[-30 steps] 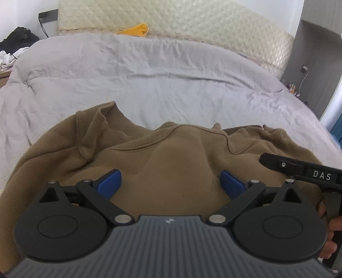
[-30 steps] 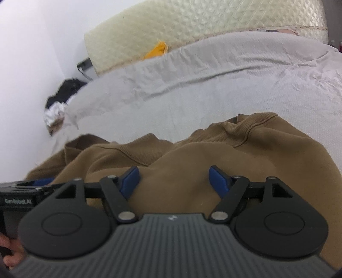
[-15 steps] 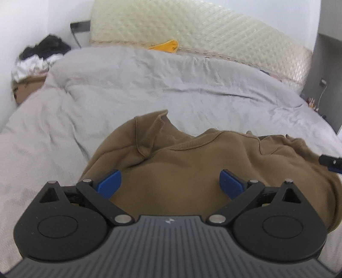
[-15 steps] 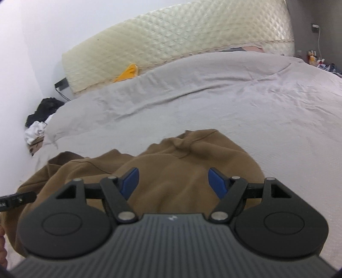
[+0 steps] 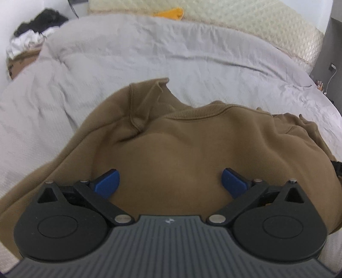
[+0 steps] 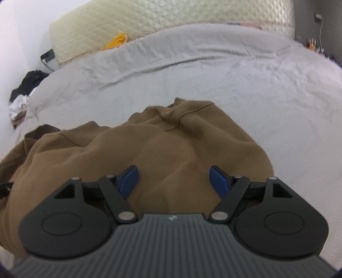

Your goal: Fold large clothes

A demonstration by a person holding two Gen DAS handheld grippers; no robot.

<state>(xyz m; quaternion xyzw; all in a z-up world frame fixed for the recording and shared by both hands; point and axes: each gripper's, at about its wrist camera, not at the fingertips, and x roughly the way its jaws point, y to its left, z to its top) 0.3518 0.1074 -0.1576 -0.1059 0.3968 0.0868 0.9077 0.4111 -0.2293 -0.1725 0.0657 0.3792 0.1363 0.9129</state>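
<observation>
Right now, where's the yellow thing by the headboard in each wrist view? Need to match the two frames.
Left wrist: the yellow item sits top centre, wedged between the grey duvet and the quilted headboard.
Right wrist: the yellow item sits upper left, at the same seam between duvet and headboard.
Shared landmark: the pile of black and white clothes at the left edge of the bed.

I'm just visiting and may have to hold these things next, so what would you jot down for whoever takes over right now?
Left tongs: open, holding nothing, over the brown sweatshirt.
Right tongs: open, empty, over the same sweatshirt.
The sweatshirt lies bunched on the grey bedcover, neck edge toward the headboard.
Done: no neat fold visible yet.
Left: probably spread it flat, then fold.
</observation>
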